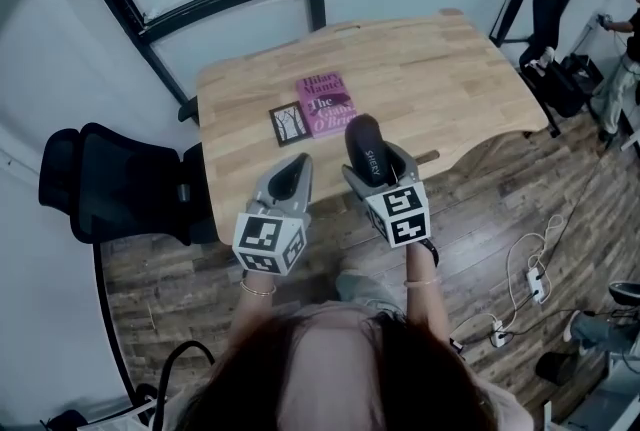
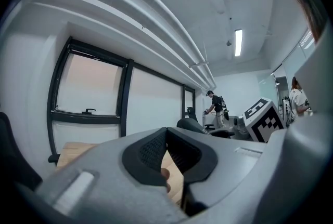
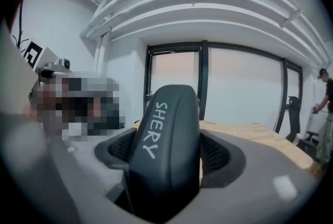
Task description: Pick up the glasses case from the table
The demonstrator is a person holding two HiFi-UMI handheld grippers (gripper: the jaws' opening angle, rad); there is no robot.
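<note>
A dark grey glasses case point(image 1: 366, 147) printed "SHERY" stands upright between the jaws of my right gripper point(image 1: 378, 167), which is shut on it. The case is held above the near edge of the wooden table point(image 1: 450, 69). In the right gripper view the case point(image 3: 166, 134) fills the gap between both black pads point(image 3: 221, 153). My left gripper point(image 1: 290, 181) hovers beside it to the left, over the table's front edge. Its pads point(image 2: 151, 153) meet at the tips with nothing between them.
A pink book point(image 1: 325, 104) and a small dark card point(image 1: 289, 123) lie mid-table, just beyond the grippers. A black office chair point(image 1: 110, 184) stands at the left. Cables and a power strip point(image 1: 535, 284) lie on the wooden floor at the right. A person point(image 1: 630, 29) stands far right.
</note>
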